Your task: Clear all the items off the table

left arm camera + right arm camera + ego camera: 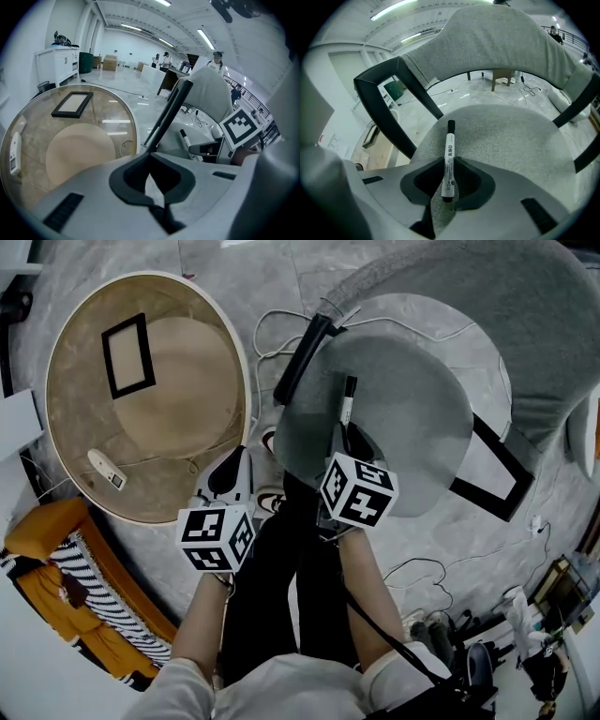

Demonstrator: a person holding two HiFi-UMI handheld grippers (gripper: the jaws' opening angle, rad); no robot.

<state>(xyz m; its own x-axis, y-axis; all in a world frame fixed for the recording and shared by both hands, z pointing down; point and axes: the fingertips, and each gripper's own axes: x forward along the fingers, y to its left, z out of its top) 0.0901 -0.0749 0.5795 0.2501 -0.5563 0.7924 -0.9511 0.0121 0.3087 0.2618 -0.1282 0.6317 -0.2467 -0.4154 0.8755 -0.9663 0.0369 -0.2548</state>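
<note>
A white marker with a black cap [347,401] [448,159] points forward from my right gripper [350,439] [446,199], which is shut on its rear end. It hangs just over the grey seat [412,418] [506,136] of a chair. My left gripper [230,476] [157,199] is shut and empty, held at the near edge of the round glass table [246,381] [133,126]. On the table lie a black picture frame [128,355] [72,103] at the far side and a small white handheld device [106,470] [14,152] at the near left.
The chair's black arm [302,360] [166,117] stands between table and seat. Cables [272,334] run over the floor. An orange and striped cloth heap [75,596] lies at the lower left. The person's black-trousered legs [281,587] are below the grippers.
</note>
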